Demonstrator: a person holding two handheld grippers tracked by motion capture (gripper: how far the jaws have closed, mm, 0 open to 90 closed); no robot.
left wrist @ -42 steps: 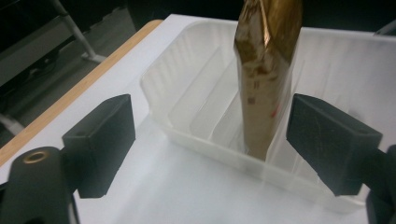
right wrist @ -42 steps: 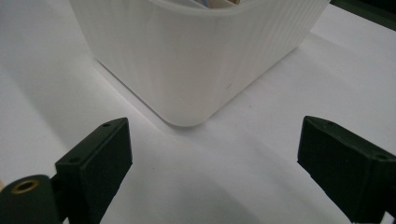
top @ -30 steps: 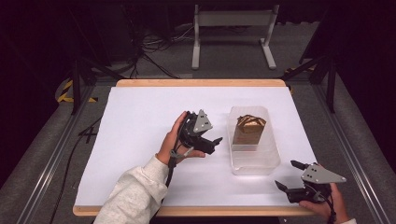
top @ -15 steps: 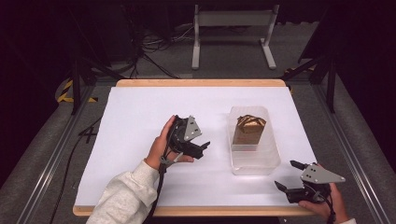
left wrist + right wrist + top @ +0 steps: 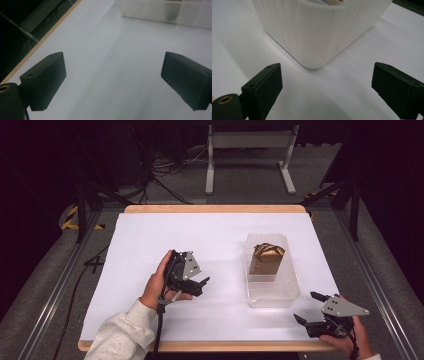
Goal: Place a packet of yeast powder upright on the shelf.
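Left gripper (image 5: 200,286) pulling back from clear tub (image 5: 272,292), jaws wide, empty. Brown bag (image 5: 266,258) upright in tub's far end, toward worktop's right edge. Right gripper (image 5: 309,308) parked near corner, jaws wide. Drop looks done.

Readable text: none in any of the three views.
Brown packet (image 5: 266,259): a reddish patch shows on its front, standing inside the clear container (image 5: 272,295); too small and blurred to read in the high view.
Container wall: ribbed and plain in the right gripper view (image 5: 317,32), no print on it.
Grey plates on the grippers: bare, no markings legible.
White table cover (image 5: 150,245): unmarked.
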